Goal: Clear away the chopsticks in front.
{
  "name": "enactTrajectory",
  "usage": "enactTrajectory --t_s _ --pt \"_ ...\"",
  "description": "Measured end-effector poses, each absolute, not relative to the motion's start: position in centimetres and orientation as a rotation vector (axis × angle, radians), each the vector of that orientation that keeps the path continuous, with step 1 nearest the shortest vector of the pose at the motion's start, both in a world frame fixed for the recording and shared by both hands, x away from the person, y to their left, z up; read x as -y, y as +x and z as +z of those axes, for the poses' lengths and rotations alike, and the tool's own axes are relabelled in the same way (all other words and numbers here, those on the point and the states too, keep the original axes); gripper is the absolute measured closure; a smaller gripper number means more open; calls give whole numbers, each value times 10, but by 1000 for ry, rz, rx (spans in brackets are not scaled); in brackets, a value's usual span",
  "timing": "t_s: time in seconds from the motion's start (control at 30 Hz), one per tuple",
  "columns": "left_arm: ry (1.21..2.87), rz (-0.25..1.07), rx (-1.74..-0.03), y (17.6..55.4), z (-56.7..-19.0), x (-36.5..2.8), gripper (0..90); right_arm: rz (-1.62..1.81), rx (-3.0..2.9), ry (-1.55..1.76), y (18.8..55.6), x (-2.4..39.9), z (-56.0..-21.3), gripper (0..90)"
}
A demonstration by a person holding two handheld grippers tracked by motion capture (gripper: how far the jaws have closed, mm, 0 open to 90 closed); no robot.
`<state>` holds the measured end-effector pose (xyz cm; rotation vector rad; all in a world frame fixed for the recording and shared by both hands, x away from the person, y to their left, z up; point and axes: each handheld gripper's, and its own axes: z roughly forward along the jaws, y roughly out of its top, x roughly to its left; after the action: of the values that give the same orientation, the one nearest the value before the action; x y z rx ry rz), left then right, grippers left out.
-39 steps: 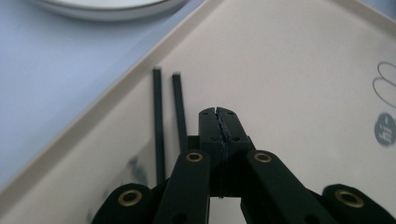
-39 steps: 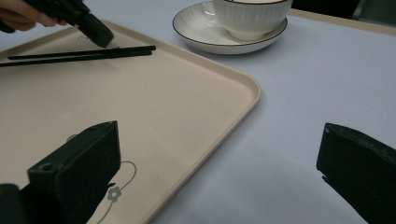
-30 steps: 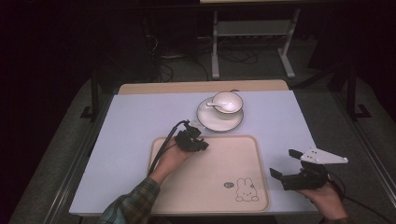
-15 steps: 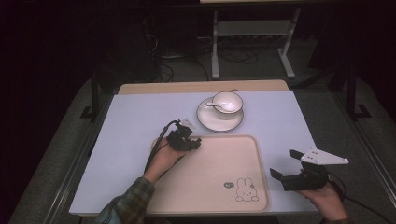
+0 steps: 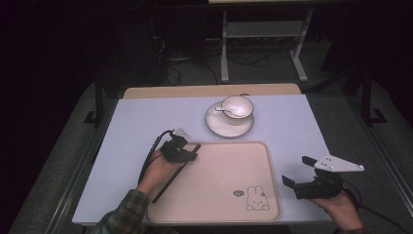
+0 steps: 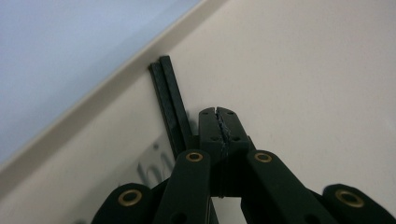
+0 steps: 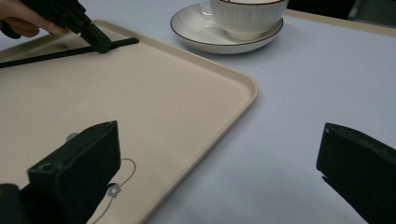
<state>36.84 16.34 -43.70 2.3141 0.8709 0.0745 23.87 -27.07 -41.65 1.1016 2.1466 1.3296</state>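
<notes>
The left gripper (image 6: 219, 119) has its jaws pressed together with nothing between them; in the left gripper view the two toothed pads meet along a thin seam. Just beside the closed tips, on their left in that view, lies a pair of black chopsticks (image 6: 170, 100), side by side and touching each other, their ends close to the tray's raised edge. Whether the closed tips touch the sticks cannot be told. In the high view the left gripper (image 5: 192, 155) sits over the near-left part of the beige tray (image 5: 253, 151), with the chopsticks (image 5: 168, 187) running from under it down toward the tray's left rim. The right gripper view shows the same: the left gripper (image 7: 100, 42) resting its tip on or right at the sticks (image 7: 51, 55), which lie flat on the tray (image 7: 243, 84).

The right gripper (image 7: 219, 177) has its jaws standing wide apart, empty, one over the tray's corner with the rabbit print and one over the pale blue table (image 7: 303, 93). In the high view it (image 5: 298, 171) hovers just off the tray's right edge, held by a hand (image 5: 341, 207).

Beyond the tray's far edge a white bowl (image 5: 237, 108) stands on a saucer (image 5: 216, 127), with a spoon (image 5: 223, 109) in the bowl
</notes>
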Motion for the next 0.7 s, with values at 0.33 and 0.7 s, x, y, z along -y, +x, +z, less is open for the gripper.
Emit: enactTrajectory --t_s 0.33,0.7 --pt "2312 82 -909 351 -436 -189 893 1329 -2149 1095 239 268 -416 0" --pt "2316 89 -949 331 -434 -215 893 1331 -2148 1095 239 268 -415 0"
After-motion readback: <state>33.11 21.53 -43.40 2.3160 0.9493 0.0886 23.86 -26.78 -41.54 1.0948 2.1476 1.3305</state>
